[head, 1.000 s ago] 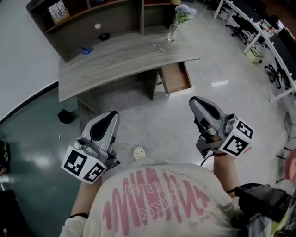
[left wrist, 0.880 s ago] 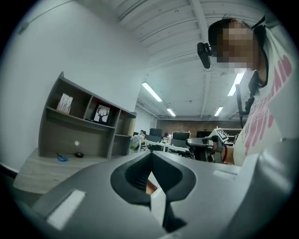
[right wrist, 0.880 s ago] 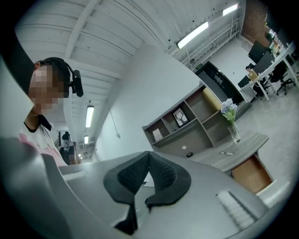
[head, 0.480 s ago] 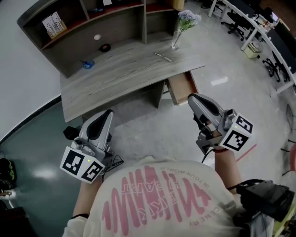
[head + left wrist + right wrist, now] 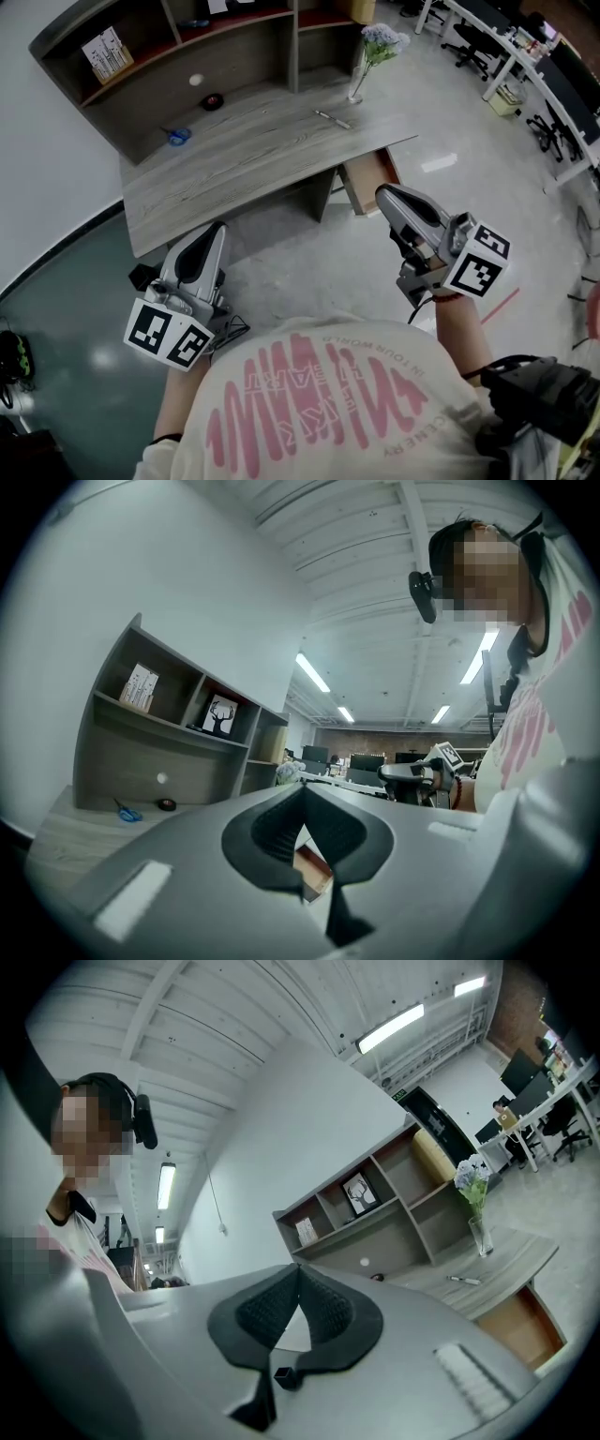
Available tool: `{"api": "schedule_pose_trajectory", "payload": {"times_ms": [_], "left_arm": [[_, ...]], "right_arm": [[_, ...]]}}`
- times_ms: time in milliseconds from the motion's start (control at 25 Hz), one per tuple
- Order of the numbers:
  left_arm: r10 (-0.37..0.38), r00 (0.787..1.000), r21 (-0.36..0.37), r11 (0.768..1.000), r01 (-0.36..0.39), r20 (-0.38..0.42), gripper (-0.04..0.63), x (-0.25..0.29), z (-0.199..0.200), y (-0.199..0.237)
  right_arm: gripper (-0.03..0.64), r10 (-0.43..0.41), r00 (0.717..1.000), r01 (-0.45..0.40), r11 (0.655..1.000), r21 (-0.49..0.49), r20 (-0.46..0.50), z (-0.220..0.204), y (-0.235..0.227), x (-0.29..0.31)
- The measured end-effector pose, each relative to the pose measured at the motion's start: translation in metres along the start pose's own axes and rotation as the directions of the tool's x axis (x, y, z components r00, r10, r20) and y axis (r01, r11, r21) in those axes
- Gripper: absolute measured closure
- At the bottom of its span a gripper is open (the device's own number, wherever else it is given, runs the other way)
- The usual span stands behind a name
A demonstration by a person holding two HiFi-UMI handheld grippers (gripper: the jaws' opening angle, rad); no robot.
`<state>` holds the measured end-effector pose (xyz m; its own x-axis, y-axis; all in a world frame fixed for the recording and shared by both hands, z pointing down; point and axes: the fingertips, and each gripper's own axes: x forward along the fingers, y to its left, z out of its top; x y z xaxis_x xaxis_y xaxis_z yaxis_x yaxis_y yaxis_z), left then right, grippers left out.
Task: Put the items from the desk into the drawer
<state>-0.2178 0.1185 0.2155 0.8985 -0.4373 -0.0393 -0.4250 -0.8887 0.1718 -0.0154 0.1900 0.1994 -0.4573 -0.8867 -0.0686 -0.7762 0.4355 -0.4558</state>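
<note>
Nearest: person's white T-shirt (image 5: 319, 403) with pink print, upside down to the camera, one line seems to read "IN YOUR WORLD", rest not legible. Two hand-held grey grippers, each with one cube of black-and-white square markers, no text on them. Left gripper (image 5: 215, 229) has its jaws together at the tips with nothing between them, touching nothing, held in the air over the floor in front of the desk. Right gripper (image 5: 383, 192) is the same: jaws together, empty, just in front of the one open brown-lined wooden drawer (image 5: 364, 178), not touching it. One small black box (image 5: 141, 276) on the floor by the left gripper. Beyond is the curved grey wood-grain desk (image 5: 244, 159); task items lie on top of it, well apart from both grippers: one pen (image 5: 332, 118), one pair of blue-handled scissors (image 5: 178, 137), one black round roll (image 5: 212, 101), one small white ball (image 5: 195, 81), and one clear glass vase of pale flowers (image 5: 361, 70). Farthest, on the shelf unit: one white printed box (image 5: 105, 54), print too small to read, and one framed deer-head picture (image 5: 219, 715).
</note>
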Motion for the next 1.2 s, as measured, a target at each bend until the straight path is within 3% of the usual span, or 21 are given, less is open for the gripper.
{"api": "schedule_pose_trajectory", "payload": {"times_ms": [440, 840, 1200], "left_arm": [[0.013, 1.000, -0.042, 0.999, -0.012, 0.012, 0.577, -0.006, -0.009, 0.002], [0.096, 0.995, -0.020, 0.995, -0.096, 0.021, 0.577, -0.002, -0.005, 0.024], [0.164, 0.986, -0.036, 0.986, -0.163, 0.026, 0.577, 0.032, 0.001, 0.061]], "right_arm": [[0.614, -0.092, 0.992, 0.094, 0.995, 0.023, -0.085, -0.019, -0.020, 0.007], [0.614, -0.025, 0.995, 0.027, 0.999, 0.023, -0.096, -0.015, -0.036, 0.039], [0.614, -0.010, 0.993, 0.013, 1.000, 0.025, -0.117, 0.010, -0.085, 0.071]]}}
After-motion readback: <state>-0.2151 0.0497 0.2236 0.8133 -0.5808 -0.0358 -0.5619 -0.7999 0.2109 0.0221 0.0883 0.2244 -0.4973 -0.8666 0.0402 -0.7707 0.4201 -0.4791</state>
